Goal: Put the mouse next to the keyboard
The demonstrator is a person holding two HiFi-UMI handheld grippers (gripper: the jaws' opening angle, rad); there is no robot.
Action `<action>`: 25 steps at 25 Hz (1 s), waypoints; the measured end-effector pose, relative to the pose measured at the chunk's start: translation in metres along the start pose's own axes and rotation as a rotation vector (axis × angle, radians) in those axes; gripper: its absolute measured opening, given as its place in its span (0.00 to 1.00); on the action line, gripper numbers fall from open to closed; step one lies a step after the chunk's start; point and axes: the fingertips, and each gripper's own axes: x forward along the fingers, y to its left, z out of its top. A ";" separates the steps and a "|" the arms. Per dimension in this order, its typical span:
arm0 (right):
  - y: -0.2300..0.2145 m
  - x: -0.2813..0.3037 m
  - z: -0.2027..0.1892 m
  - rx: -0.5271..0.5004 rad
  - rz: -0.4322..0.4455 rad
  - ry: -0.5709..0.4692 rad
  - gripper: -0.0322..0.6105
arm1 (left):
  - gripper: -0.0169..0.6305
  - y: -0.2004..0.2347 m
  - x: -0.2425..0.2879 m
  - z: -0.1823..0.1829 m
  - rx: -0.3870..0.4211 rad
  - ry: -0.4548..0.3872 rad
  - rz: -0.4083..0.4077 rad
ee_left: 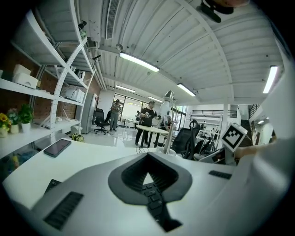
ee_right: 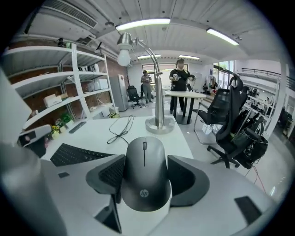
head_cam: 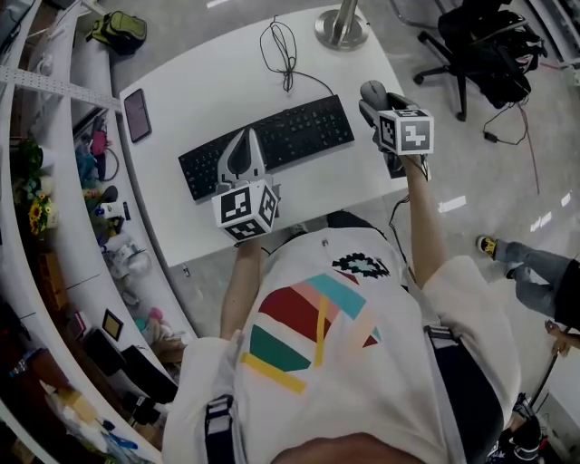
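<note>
A dark grey mouse [head_cam: 371, 90] [ee_right: 144, 184] sits between the pads of my right gripper [head_cam: 372, 102] [ee_right: 146, 175], which is shut on it over the white table [head_cam: 199, 82], just right of the black keyboard [head_cam: 272, 140] [ee_right: 76, 155]. Whether the mouse touches the tabletop I cannot tell. My left gripper [head_cam: 240, 152] [ee_left: 148, 177] hovers over the keyboard's near edge with its jaws shut and nothing in them; a few keys show through the gap behind the pads.
A phone [head_cam: 137, 114] [ee_left: 57, 147] lies at the table's far left. A lamp base [head_cam: 342, 27] [ee_right: 159, 123] and a looped cable [head_cam: 283, 50] are behind the keyboard. A black office chair [head_cam: 480, 45] stands to the right, shelves [head_cam: 54, 181] run along the left, and a person's leg [head_cam: 535, 267] is at the right.
</note>
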 end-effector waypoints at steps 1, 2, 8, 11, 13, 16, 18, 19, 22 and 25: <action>-0.005 0.007 -0.007 -0.002 -0.006 0.027 0.52 | 0.08 0.000 0.000 -0.001 0.005 0.003 0.001; -0.010 0.013 -0.014 -0.001 -0.014 0.052 0.52 | 0.08 -0.001 -0.001 -0.001 0.010 0.005 0.002; -0.028 0.039 -0.047 0.001 -0.054 0.133 0.52 | 0.08 -0.005 -0.001 -0.002 0.018 0.011 0.001; -0.031 0.049 -0.057 0.005 -0.051 0.166 0.52 | 0.08 -0.009 -0.001 0.001 0.028 0.007 -0.004; -0.035 0.054 -0.061 0.005 -0.054 0.180 0.52 | 0.08 -0.012 0.001 0.000 0.042 0.014 -0.005; -0.038 0.059 -0.067 0.001 -0.058 0.200 0.52 | 0.08 -0.013 0.000 -0.005 0.048 0.023 0.000; -0.039 0.060 -0.070 -0.004 -0.057 0.211 0.52 | 0.08 -0.013 -0.001 -0.007 0.047 0.026 0.006; -0.039 0.061 -0.072 0.000 -0.055 0.211 0.52 | 0.08 -0.013 -0.002 -0.009 0.048 0.029 0.009; -0.040 0.061 -0.073 0.022 -0.051 0.195 0.52 | 0.08 -0.012 -0.004 -0.014 0.039 0.036 0.019; -0.039 0.062 -0.072 0.024 -0.041 0.168 0.52 | 0.08 -0.012 -0.005 -0.016 0.032 0.034 0.023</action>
